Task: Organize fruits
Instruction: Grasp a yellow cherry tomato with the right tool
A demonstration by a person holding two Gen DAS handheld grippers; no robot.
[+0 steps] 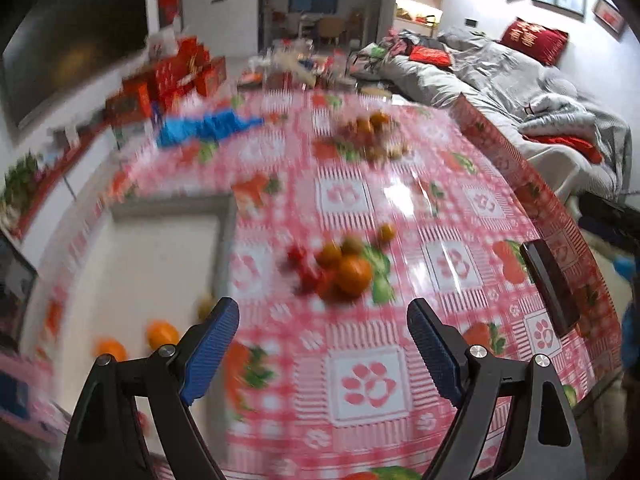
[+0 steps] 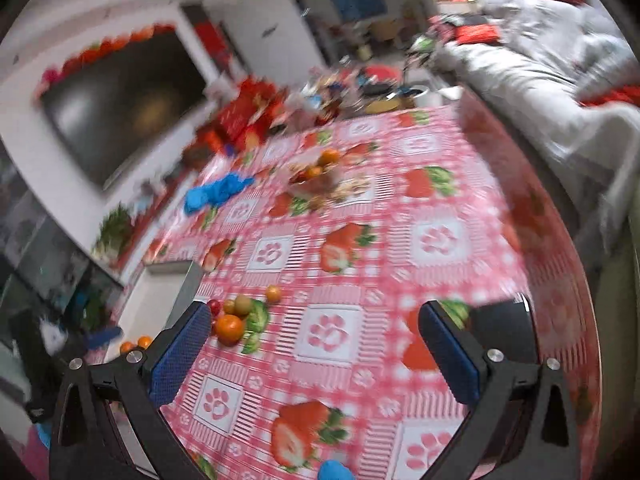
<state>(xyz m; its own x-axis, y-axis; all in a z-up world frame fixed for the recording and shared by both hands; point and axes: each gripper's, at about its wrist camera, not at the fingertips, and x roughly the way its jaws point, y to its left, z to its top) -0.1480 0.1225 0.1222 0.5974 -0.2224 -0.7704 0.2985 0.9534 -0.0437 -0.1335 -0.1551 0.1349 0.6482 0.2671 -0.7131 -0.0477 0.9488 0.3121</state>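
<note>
The left gripper (image 1: 323, 322) hangs above a table with a pink and white cloth (image 1: 404, 200), and its two blue fingers (image 1: 210, 350) stand wide apart with nothing between them. Just past the fingers sits a small pile of fruit (image 1: 340, 266) with a big orange (image 1: 354, 274) in front, small red ones on its left and smaller orange ones behind. On the left is a white box (image 1: 160, 256) with two oranges (image 1: 162, 334) at its near end, far off sits another blurry heap of fruit (image 1: 370, 132), and a dark flat thing (image 1: 552, 286) lies near the right edge.
</note>
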